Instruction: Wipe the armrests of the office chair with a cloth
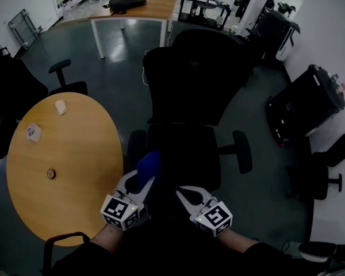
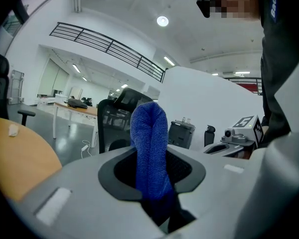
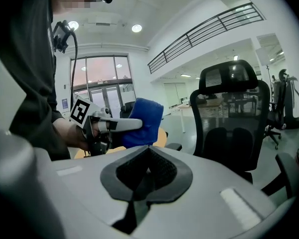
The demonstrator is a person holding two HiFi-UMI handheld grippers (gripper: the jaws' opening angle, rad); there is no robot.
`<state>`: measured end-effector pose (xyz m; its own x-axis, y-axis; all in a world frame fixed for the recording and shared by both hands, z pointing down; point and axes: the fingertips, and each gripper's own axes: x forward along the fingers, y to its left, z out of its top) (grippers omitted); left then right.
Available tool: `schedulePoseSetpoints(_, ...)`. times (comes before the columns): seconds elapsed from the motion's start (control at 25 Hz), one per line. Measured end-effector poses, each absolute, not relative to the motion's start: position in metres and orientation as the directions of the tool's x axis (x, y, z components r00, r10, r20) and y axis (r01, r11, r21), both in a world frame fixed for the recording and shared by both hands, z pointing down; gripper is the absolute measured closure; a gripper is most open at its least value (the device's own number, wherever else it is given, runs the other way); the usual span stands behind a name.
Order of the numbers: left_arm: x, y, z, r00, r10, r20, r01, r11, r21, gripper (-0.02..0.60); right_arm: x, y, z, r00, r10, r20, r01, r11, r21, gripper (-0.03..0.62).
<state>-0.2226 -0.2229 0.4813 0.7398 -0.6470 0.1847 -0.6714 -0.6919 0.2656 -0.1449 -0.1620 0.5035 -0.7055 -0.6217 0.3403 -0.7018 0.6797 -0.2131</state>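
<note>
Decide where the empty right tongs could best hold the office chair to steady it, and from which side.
Probably the right armrest: a narrow pad standing clear of the seat, nearest the right tongs. Come from above, jaws spanning its narrow width. Left tongs hold the cloth.

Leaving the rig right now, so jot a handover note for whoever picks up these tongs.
Left tongs: shut on the blue cloth, which stands folded out of them.
Right tongs: shut, empty.
Office chair: straight ahead, seat toward the person. One armrest lies just beyond the cloth, the other armrest on the right tongs' side.
Done: cloth is gripped. Contact with an armrest cannot be told.
Left: wipe both armrests.
</note>
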Motion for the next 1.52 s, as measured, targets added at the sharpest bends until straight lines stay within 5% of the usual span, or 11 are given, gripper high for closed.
schedulePoseSetpoints(0.4,-0.307,-0.297,0.502,0.459,-0.825,0.328,-0.880,-0.474,0.040,0.454,-0.154,-0.190,0.515,-0.748,-0.561,0.355,-0.650,0.727,-0.221,0.589)
schedulePoseSetpoints(0.68,-0.339,-0.350,0.561,0.377,-0.800,0.467,-0.863,-0.487,-0.138,0.454,-0.178,-0.193,0.547,-0.787,-0.452,0.420,-0.580,0.774,-0.255,0.589)
schedulePoseSetpoints(1.0,-0.323,-0.413,0.620,0.404,-0.656,0.638,-0.680,-0.682,-0.271,0.454,-0.240,-0.180,0.616,-0.812,-0.250,0.528,-0.458,0.833,-0.310,0.589)
schedulePoseSetpoints(1.52,-0.264,-0.448,0.681,0.370,-0.454,0.811,-0.156,-0.891,-0.427,0.453,-0.282,-0.195,0.685,-0.736,-0.185,0.651,-0.481,0.820,-0.311,0.589)
